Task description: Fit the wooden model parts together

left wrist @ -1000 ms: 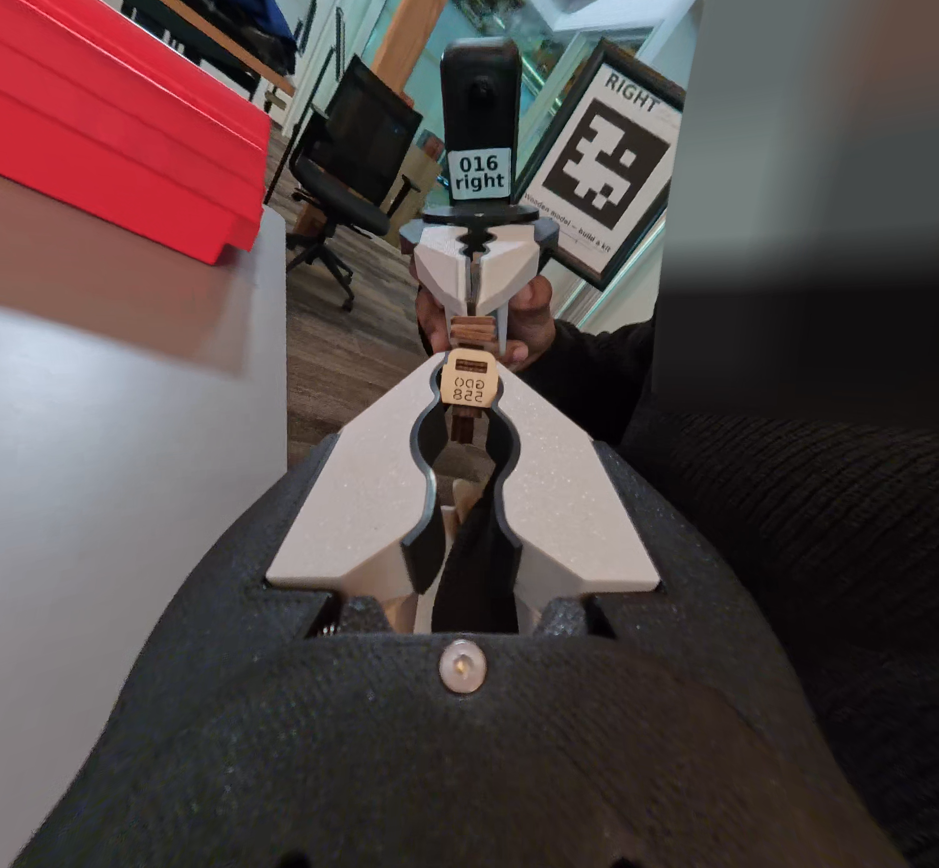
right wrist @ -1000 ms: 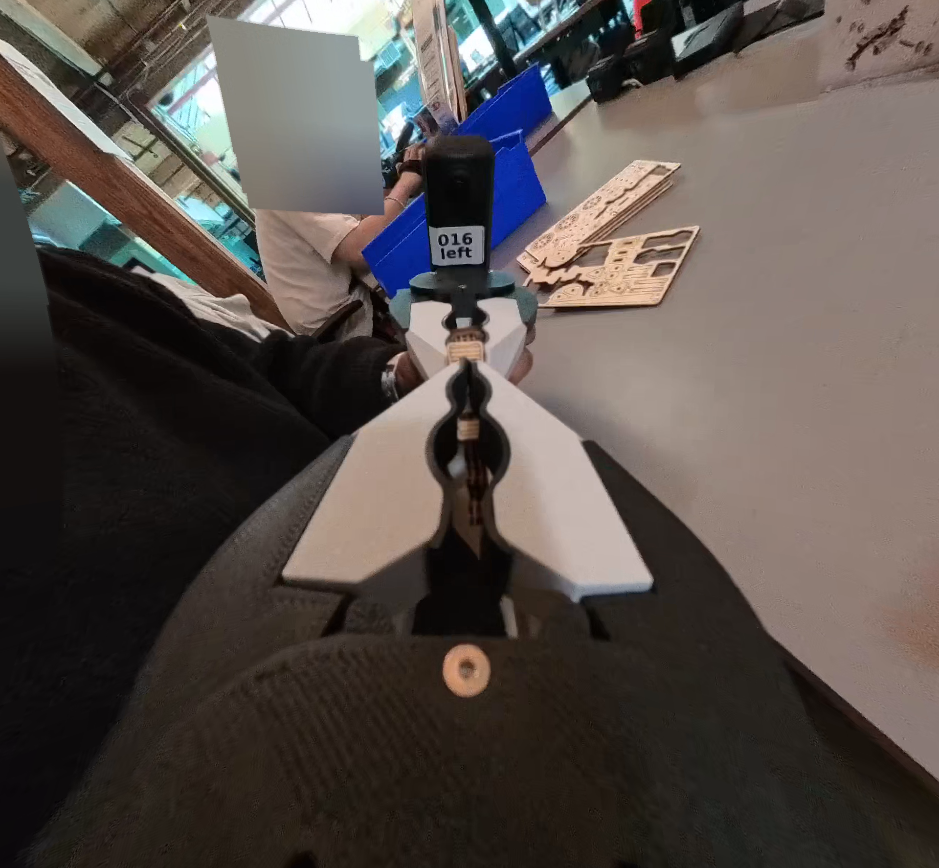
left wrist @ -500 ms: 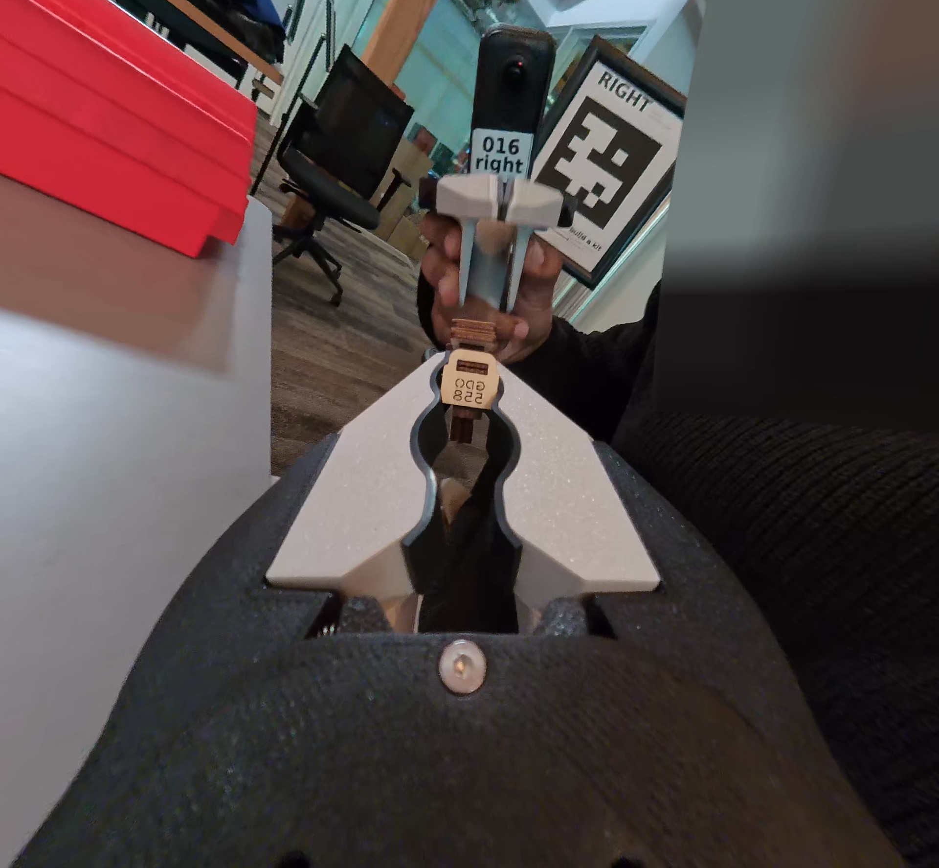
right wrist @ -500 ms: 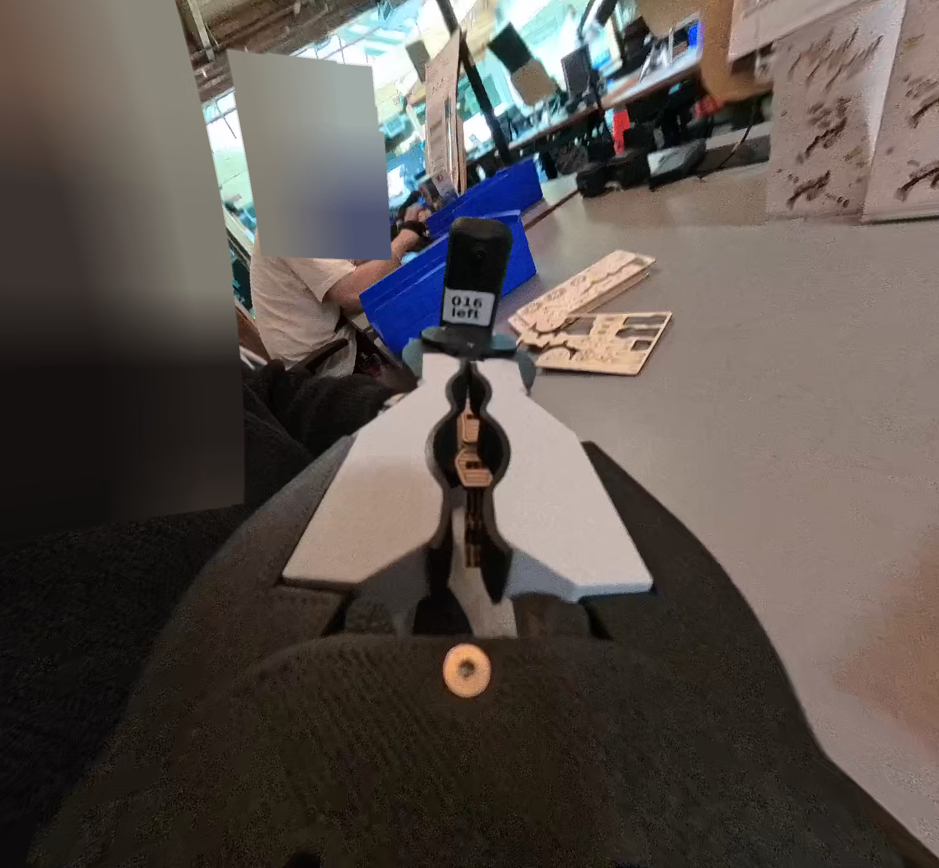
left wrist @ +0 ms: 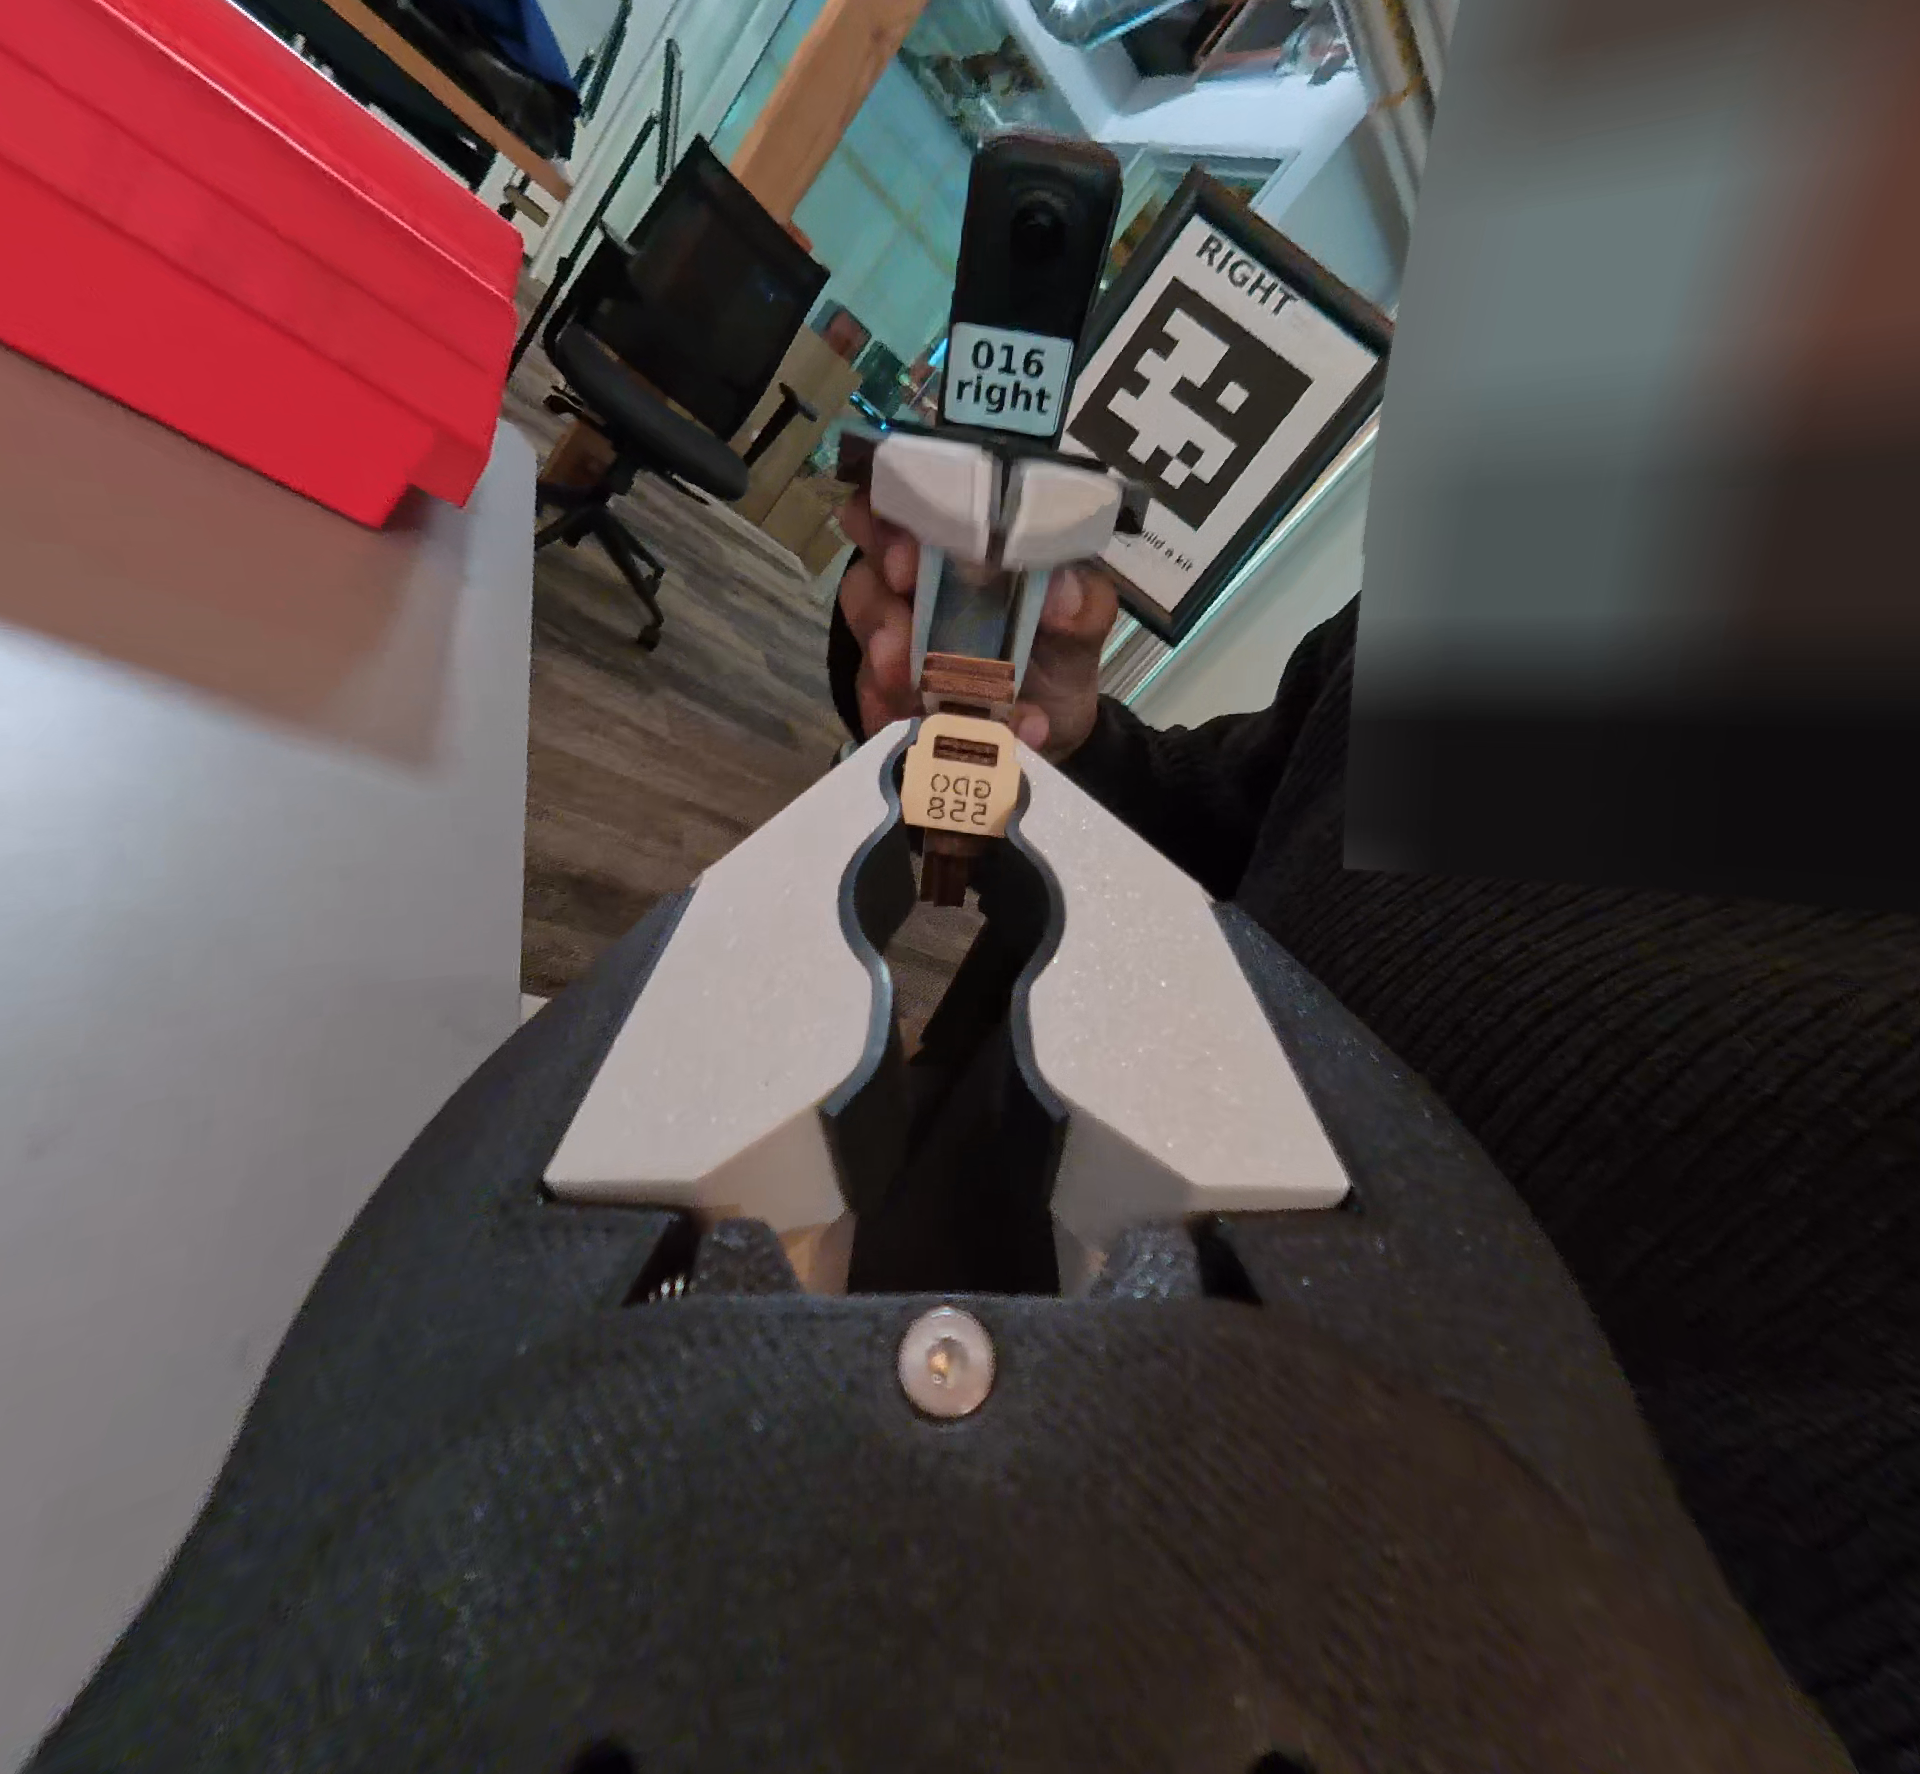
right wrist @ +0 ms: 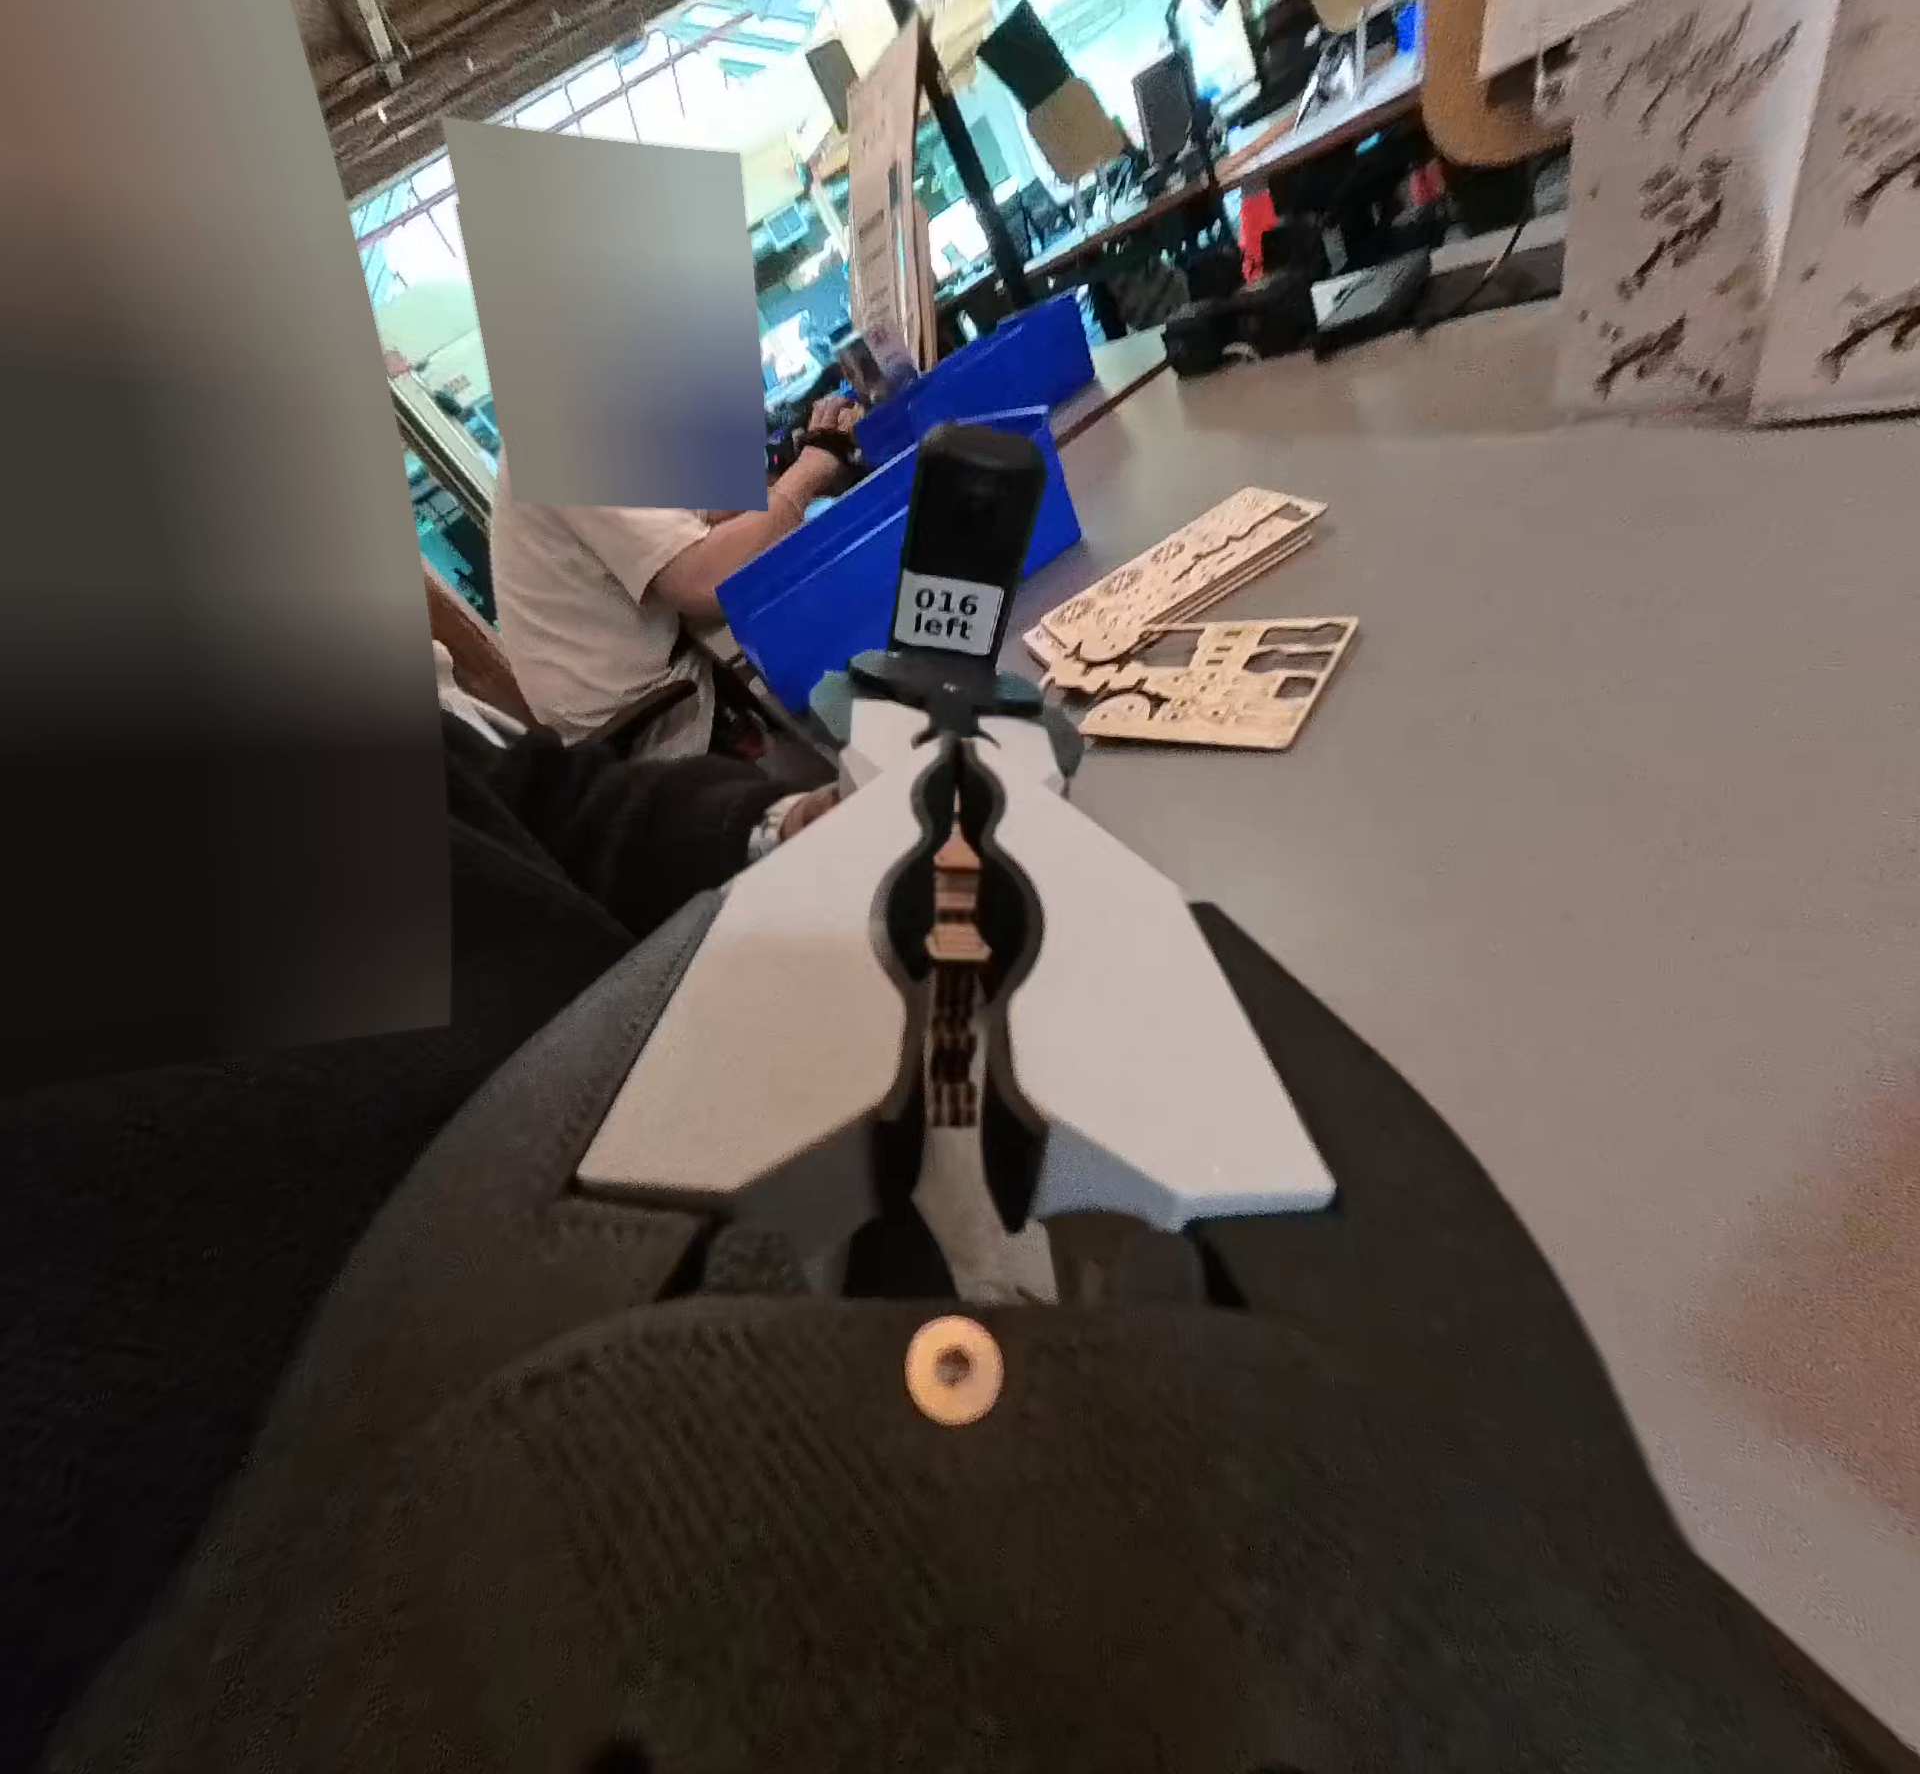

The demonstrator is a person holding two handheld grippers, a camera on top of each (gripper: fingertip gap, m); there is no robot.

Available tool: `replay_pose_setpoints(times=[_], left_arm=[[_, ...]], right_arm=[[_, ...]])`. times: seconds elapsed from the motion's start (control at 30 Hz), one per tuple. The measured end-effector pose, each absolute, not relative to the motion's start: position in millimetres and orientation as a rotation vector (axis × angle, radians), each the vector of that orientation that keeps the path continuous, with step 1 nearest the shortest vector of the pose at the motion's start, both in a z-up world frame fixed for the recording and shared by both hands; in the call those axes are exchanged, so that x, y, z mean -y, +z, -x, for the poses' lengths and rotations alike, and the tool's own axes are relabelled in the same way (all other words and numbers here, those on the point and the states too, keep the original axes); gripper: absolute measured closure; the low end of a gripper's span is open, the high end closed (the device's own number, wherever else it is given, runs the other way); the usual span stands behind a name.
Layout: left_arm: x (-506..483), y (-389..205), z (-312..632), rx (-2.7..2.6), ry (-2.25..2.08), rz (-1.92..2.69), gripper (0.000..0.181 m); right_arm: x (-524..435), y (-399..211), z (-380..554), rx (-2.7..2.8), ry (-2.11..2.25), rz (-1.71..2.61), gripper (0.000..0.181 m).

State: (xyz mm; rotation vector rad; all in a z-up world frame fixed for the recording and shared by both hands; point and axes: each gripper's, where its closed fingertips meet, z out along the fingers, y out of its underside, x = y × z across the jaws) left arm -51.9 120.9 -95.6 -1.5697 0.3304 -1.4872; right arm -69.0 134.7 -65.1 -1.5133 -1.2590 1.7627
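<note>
Wooden pale tab (left wrist: 961, 782) clamped between left gripper (left wrist: 958, 768) jaws, long axis pointing forward into brown stacked part (left wrist: 968, 674) pinched by right gripper (left wrist: 971, 685) jaws, above grey desk (right wrist: 1558, 789) edge, cluttered workshop behind.

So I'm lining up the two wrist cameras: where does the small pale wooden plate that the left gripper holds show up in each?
Left wrist view: pale wooden plate sits just above centre, pinched at the left gripper tips.
Right wrist view: not distinguishable; the right gripper hides that spot.
Shared landmark: the stacked wooden part in the right gripper.
</note>
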Motion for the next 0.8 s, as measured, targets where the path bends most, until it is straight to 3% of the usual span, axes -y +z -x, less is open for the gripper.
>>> replay_pose_setpoints(times=[0.2, 0.37, 0.5, 0.63, 0.8], left_arm=[[-123.1, -103.9, 51.7, -0.311, -1.481, 1.606, 0.173], [-122.1, -97.5, 51.9, -0.298, -1.504, 1.581, 0.173], [-125.1, -101.6, 55.9, -0.253, -1.521, 1.587, 0.173], [-123.8, -97.4, 54.3, -0.265, -1.522, 1.576, 0.173], [-124.4, -98.4, 53.2, -0.251, -1.555, 1.567, 0.173]], right_arm=[[-121.5, -84.7, 75.1, 1.331, 1.795, 1.603, 0.181], [-147.1, -53.6, 62.3, 1.172, 1.747, 1.493, 0.181], [-125.5, -85.3, 73.9, 1.307, 1.802, 1.636, 0.181], [-156.9, -50.0, 58.5, 1.139, 1.739, 1.502, 0.181], [-150.3, -54.6, 61.8, 1.158, 1.744, 1.499, 0.181]])
